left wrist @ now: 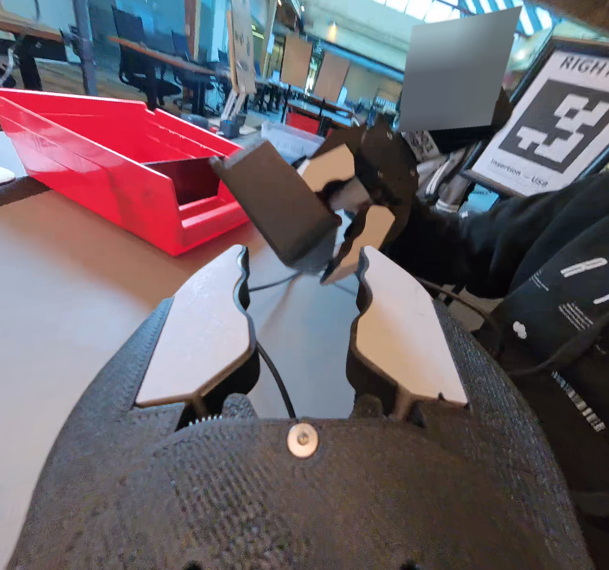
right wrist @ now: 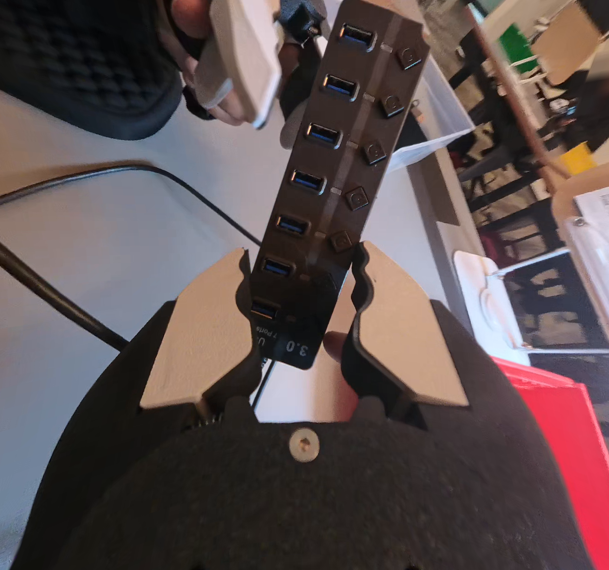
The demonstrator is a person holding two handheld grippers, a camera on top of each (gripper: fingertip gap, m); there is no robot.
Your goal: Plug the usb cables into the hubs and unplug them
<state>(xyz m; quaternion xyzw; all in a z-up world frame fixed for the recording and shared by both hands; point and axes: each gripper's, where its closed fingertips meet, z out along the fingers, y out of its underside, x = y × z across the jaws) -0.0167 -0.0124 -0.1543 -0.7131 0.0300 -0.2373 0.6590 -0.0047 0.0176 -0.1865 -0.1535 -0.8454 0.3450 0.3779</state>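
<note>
right hand-held gripper (right wrist: pixel 301 257) clamps hub (right wrist: pixel 342 158) | left hand-held gripper (left wrist: pixel 303 254) wide, empty | hub's cable end hidden

The red bin (left wrist: pixel 108 171) is glossy, smooth plastic with bright reflections, resting on a smooth matt table (left wrist: pixel 66 290). The USB hub (right wrist: pixel 349 158) is matt dark plastic. The left gripper (left wrist: pixel 304 293) has a rough, ridged black printed body, smooth pale finger plates and a shiny metal screw (left wrist: pixel 302 439).
</note>
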